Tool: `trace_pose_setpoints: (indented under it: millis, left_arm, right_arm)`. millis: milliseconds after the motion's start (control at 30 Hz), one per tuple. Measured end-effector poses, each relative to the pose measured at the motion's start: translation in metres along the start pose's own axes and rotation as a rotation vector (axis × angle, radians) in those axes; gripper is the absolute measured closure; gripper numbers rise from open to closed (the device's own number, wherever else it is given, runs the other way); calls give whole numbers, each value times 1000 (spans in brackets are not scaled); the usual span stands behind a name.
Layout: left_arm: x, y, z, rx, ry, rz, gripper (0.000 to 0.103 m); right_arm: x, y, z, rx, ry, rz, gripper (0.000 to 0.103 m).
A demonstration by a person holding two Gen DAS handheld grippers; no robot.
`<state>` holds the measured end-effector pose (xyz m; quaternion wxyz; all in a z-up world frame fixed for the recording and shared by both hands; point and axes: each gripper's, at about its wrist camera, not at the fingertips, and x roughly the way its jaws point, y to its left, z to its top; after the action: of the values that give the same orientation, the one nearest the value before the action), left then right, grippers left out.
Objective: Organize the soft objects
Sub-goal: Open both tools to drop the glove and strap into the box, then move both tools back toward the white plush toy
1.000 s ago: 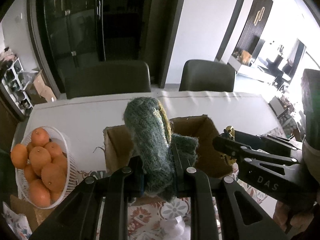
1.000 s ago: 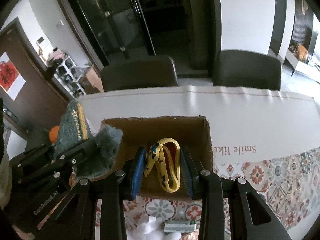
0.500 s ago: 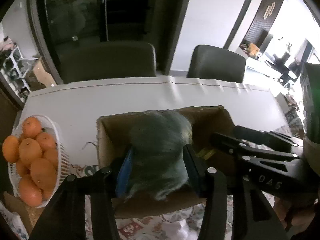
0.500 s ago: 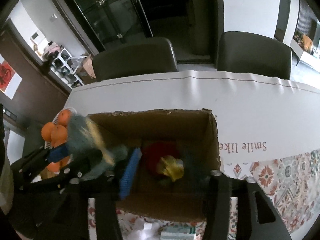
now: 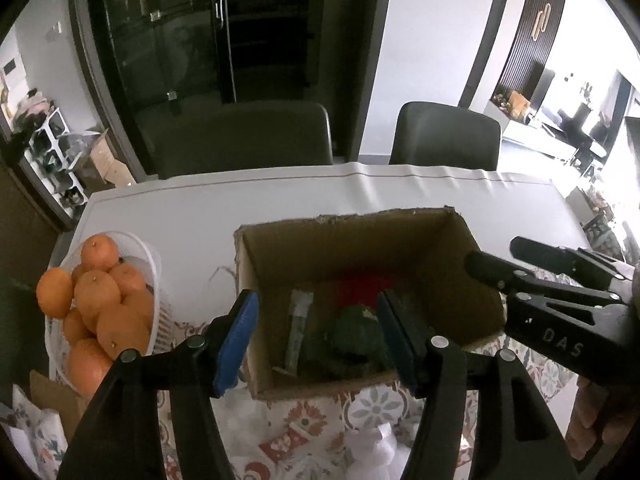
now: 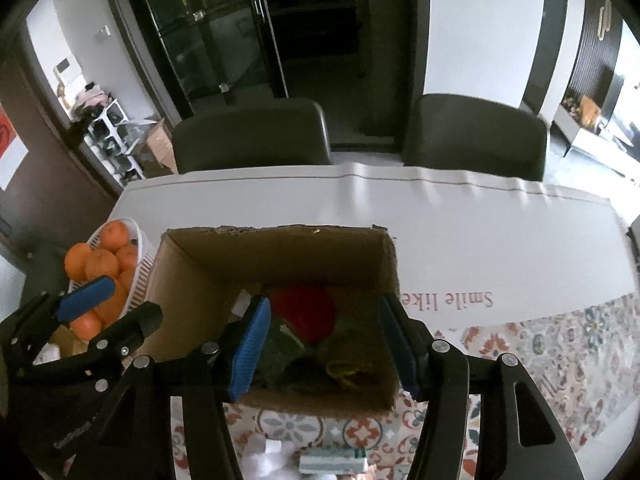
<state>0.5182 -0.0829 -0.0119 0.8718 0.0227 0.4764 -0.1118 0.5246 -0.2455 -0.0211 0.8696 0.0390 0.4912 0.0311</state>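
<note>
Both grippers, left (image 5: 316, 336) still opening, right (image 6: 324, 346) parted, hang empty over the boxed green cloth (image 5: 352, 334).

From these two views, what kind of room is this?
Most likely a home dining area. A cloth-covered table has two padded chairs pushed up to its far side, a basket of oranges sits on it, and a living room with a TV unit opens off to the right.

Daylight glare blown out at right; dim doorway behind; strong fisheye bending, black vignette corners.
</note>
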Motion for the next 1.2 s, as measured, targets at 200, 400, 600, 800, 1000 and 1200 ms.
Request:
trace_pose_setpoints:
  millis: [200,400,600,800,1000,1200]
  left_arm:
    - [-15,2,-16,3,-15,18,39]
    - [-27,-3,-34,20,-7,14,37]
    - [-37,-14,-54,24,-5,-20,36]
    - [-44,-25,-72,33,12,-73,34]
    - [-43,-37,-88,56,35,-89,31]
    - [-25,-39,-106,38,115,-108,31]
  right_arm:
    - [-21,8,-13,-39,-33,-59,42]
    - [-37,2,-28,-28,-36,-71,41]
    - [-53,-4,-53,-9,-41,-82,36]
    - [-58,-15,-72,29,-6,-81,33]
    - [-52,-22,-95,55,32,-43,27]
    - [-34,-27,-114,93,96,3,27]
